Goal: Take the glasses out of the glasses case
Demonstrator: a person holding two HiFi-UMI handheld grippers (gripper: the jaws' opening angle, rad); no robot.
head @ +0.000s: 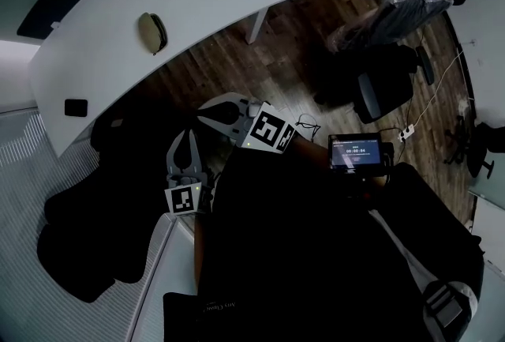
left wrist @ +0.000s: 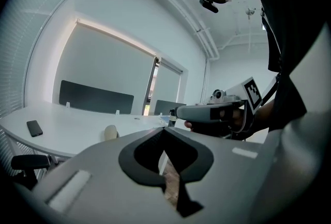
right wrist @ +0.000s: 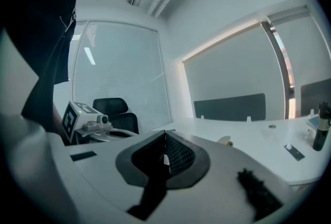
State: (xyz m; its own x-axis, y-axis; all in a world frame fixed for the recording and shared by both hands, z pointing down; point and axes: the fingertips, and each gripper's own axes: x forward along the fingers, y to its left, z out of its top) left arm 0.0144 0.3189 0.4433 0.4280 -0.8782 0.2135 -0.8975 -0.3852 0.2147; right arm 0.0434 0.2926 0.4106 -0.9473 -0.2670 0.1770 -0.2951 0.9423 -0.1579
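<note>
Holds the left hand-held gripper (head: 189, 135) and the right hand-held gripper (head: 207, 108) close to the person's torso (head: 316, 253), over the floor (head: 292, 40) and well apart from the tabletop (head: 102, 56). Carries both with jaws pressed together on nothing, probably because nothing lies within reach to grasp. Leaves the glasses case (head: 152, 32) seemingly closed and untouched near the tabletop's near edge, well along from the phone (head: 76, 107) at the left end. Needs an approach to that edge, then parted jaws, before any hold on the case.
</note>
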